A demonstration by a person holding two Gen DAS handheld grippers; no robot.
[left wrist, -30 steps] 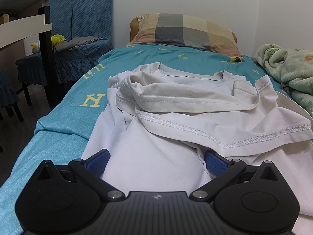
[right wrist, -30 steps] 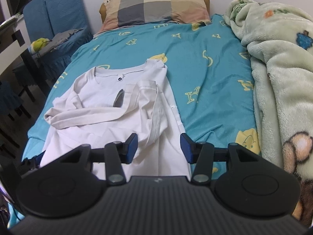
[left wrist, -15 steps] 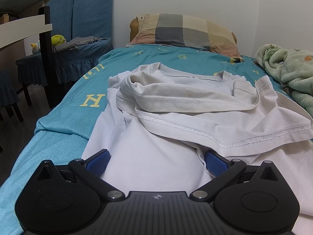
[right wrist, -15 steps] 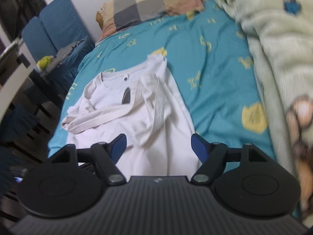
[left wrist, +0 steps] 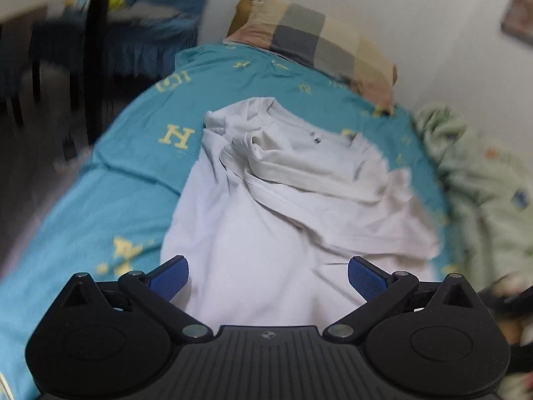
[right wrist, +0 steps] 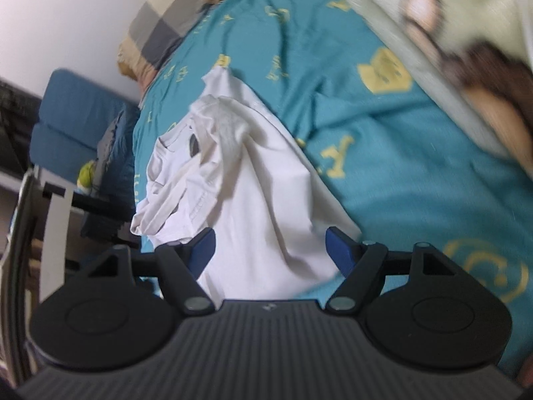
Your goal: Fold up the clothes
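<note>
Both pairs of blue-padded fingers, on the left gripper point(left wrist: 268, 275) and right gripper point(right wrist: 269, 245), are spread wide and grasp nothing above the near hem of the rumpled white cotton T-shirt point(left wrist: 283, 233) on the teal letter-printed bedsheet point(left wrist: 133, 183), so each probably needs to pinch a hem corner next

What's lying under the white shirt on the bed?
The white shirt lies on the teal bedsheet with yellow prints. The covered sheet, and anything under the shirt's bunched folds, cannot be seen.
</note>
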